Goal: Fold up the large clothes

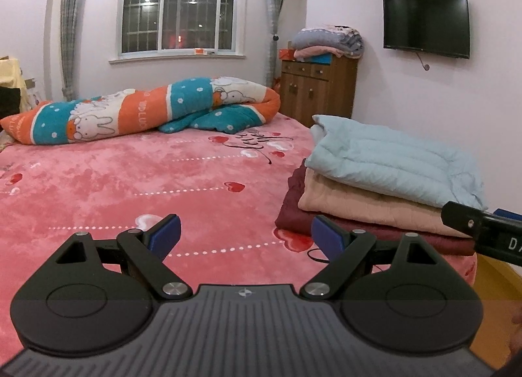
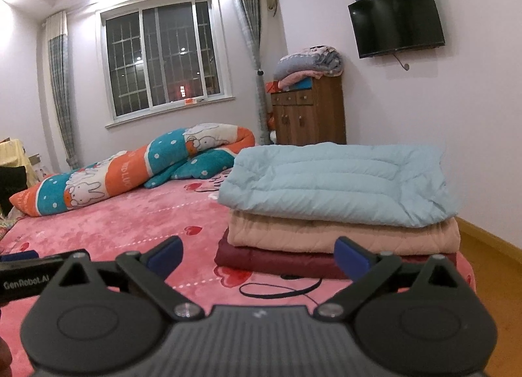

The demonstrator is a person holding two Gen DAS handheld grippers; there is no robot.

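Three folded garments stacked on the bed's corner — light-blue jacket [image 2: 336, 181] over beige [image 2: 339, 235], maroon [image 2: 277, 261].

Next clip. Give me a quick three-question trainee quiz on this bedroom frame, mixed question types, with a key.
1. True or false: the left gripper and right gripper are both open and hold nothing.
2. Which folded garment tops the stack? A) maroon B) light blue C) peach
3. Fill in: the rabbit-print quilt lies on the pink ___.

Key: 1 true; 2 B, the light blue garment; 3 bed.
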